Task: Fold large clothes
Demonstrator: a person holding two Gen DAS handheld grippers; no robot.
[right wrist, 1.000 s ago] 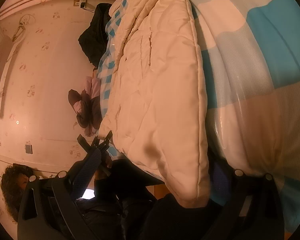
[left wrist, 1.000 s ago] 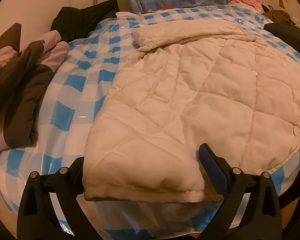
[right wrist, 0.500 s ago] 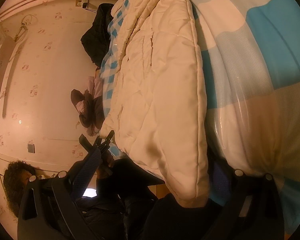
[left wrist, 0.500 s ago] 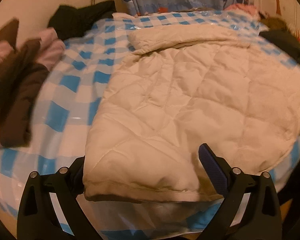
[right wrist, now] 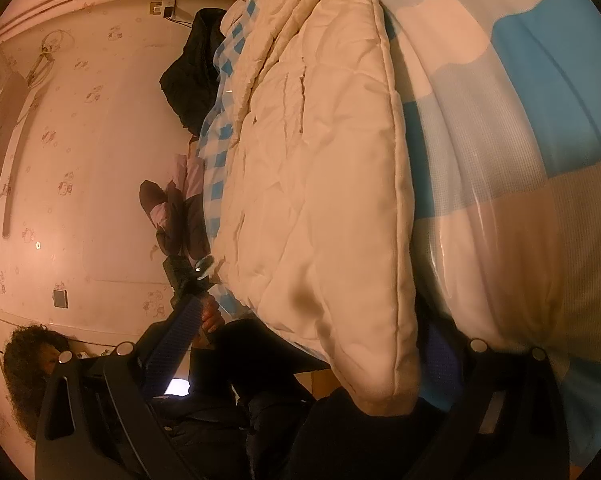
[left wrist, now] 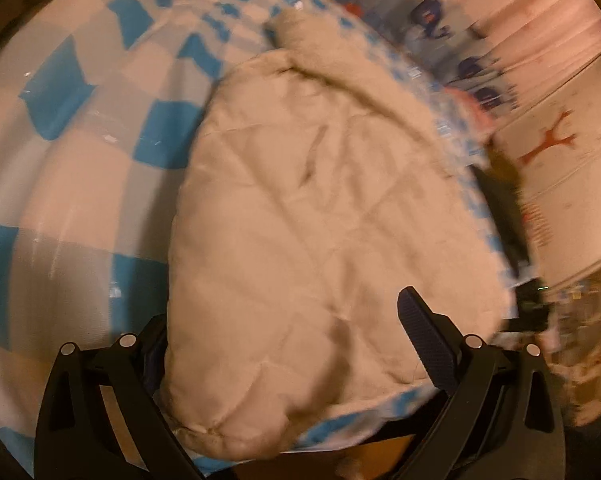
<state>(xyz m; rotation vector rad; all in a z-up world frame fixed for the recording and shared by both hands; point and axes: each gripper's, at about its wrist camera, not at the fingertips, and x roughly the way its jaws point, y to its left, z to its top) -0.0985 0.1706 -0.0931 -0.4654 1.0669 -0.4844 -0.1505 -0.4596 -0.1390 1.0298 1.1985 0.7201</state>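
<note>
I see the quilted coat (left wrist: 320, 220) lying on the bed (left wrist: 80, 168), its near corner between my left gripper's fingers (left wrist: 424, 336). Behind the bed hangs a curtain (left wrist: 440, 28).

The left gripper (left wrist: 288, 352) points steeply downward, its jaws standing wide and just closing a little. The cream quilted coat's (left wrist: 320, 220) near corner lies between them. The blue ribbed pad of the right-hand finger (left wrist: 424, 344) stands clear above the cloth; the other finger is mostly hidden behind the corner, so contact there cannot be told. In the right wrist view the person's hand (right wrist: 210, 318) grips this tool's handle.

The right gripper (right wrist: 296, 364) is rolled onto its side and points slightly downward. Its jaws are spread wide around the coat's hanging edge; one blue pad (right wrist: 172, 344) stands apart from the cloth.
</note>
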